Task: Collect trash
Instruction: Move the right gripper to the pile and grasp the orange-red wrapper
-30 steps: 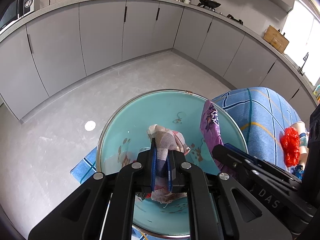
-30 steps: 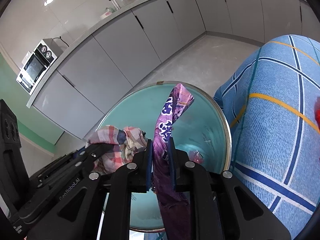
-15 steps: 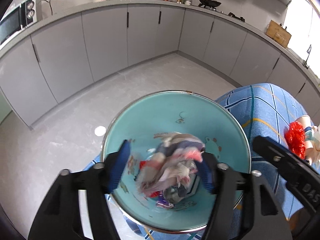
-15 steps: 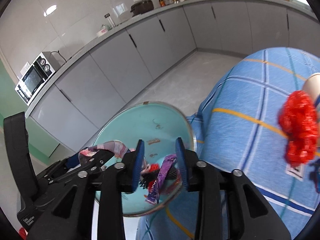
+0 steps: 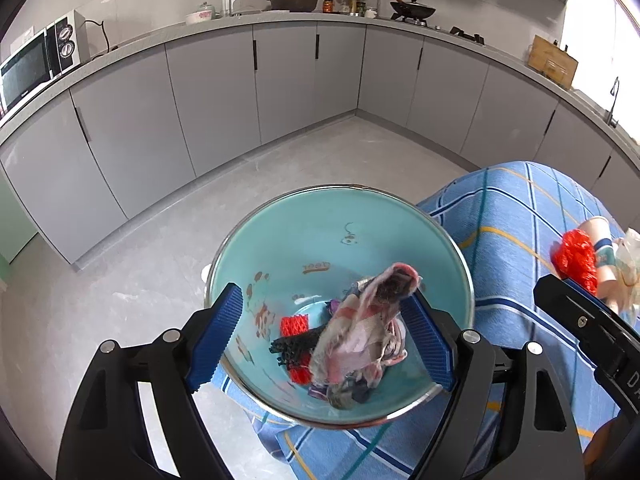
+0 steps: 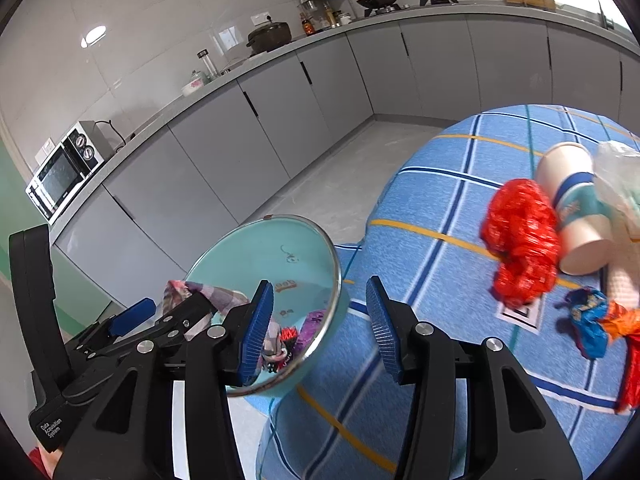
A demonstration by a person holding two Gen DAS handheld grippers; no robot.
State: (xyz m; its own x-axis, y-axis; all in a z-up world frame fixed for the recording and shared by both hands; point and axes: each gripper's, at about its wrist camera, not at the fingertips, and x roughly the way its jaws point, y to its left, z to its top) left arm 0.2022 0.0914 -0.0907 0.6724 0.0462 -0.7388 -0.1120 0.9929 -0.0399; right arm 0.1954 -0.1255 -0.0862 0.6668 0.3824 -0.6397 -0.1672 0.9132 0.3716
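My left gripper (image 5: 326,338) has just been spreading its jaws wide over the teal bowl (image 5: 304,236) at lower centre; the crumpled plaid cloth (image 5: 360,332) lies loose between them on red and black mesh scraps. My right gripper (image 6: 320,326), also just opening, stands half apart and empty; a red crumpled bag (image 6: 520,240), a paper cup (image 6: 576,208) and a blue wrapper (image 6: 588,320) lie at right on the blue checked tablecloth (image 6: 432,200).

Clear bag (image 6: 618,168) cut off by right edge; bowl (image 6: 320,240) partly hidden behind claw.
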